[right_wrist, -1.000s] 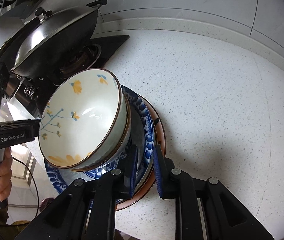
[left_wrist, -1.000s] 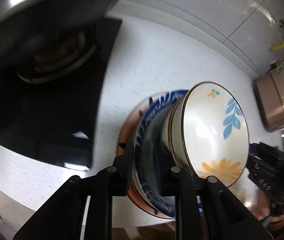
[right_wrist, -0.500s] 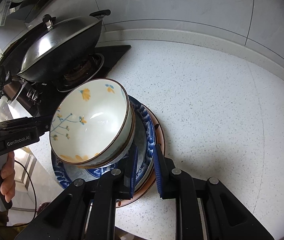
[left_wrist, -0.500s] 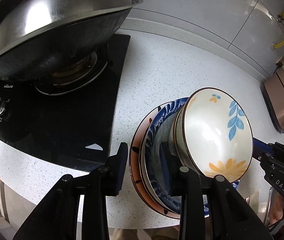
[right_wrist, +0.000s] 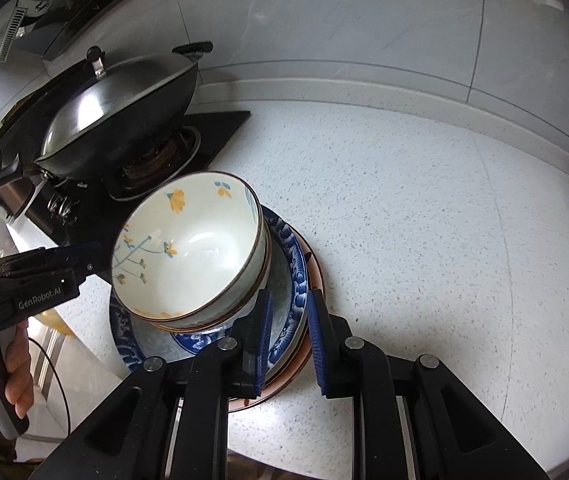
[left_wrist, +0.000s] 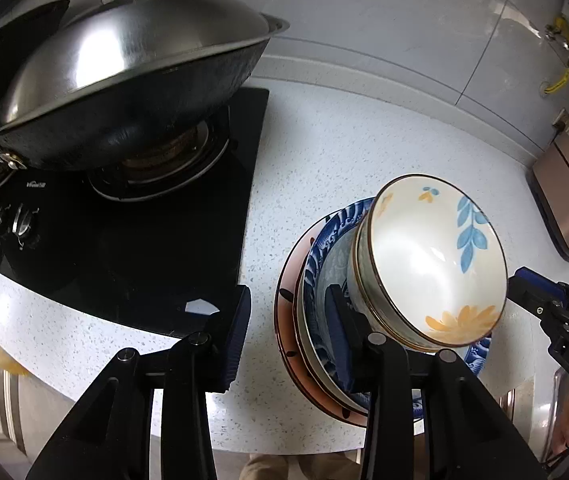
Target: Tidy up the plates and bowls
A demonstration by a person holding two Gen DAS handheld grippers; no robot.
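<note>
On the counter (right_wrist: pixel 424 220) beside the stove (left_wrist: pixel 124 248), your stack looks built: two nested bowls (right_wrist: pixel 192 248) sit in a blue plate (right_wrist: pixel 290 264), which lies on a brown plate (right_wrist: pixel 316 276). Your left gripper (left_wrist: pixel 286 332) has just been opening; its fingers straddle the plates' near rim, the outer pad standing clear. Your right gripper (right_wrist: pixel 288 336) has also just eased apart, with the opposite rim between pads that no longer seem to press. What remains, I judge, is only drawing both grippers off the rims.
</note>
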